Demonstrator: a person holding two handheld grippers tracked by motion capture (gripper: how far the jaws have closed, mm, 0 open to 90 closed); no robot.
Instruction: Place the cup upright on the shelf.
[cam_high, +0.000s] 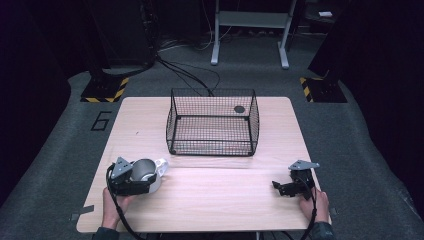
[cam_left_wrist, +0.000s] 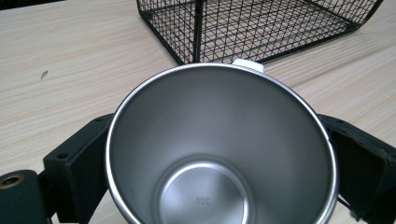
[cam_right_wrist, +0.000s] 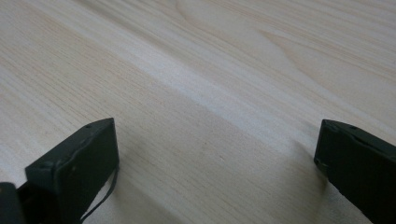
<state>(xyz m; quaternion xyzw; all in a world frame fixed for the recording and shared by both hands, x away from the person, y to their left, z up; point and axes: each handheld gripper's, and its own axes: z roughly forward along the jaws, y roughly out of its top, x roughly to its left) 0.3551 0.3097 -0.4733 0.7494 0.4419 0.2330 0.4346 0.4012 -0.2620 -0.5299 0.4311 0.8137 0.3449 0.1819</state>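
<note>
A steel cup with a white outer shell and white handle sits at the table's front left. My left gripper is shut on it, one black jaw on each side of the cup's body. In the left gripper view I look into the cup, which holds nothing; its white handle points towards the basket. My right gripper stands open low over the bare wood at the front right, with nothing between its fingers.
A black wire basket with nothing inside stands at the middle back of the wooden table, a short way beyond the cup. A hand holds each gripper at the front edge. Dark floor, cables and stands surround the table.
</note>
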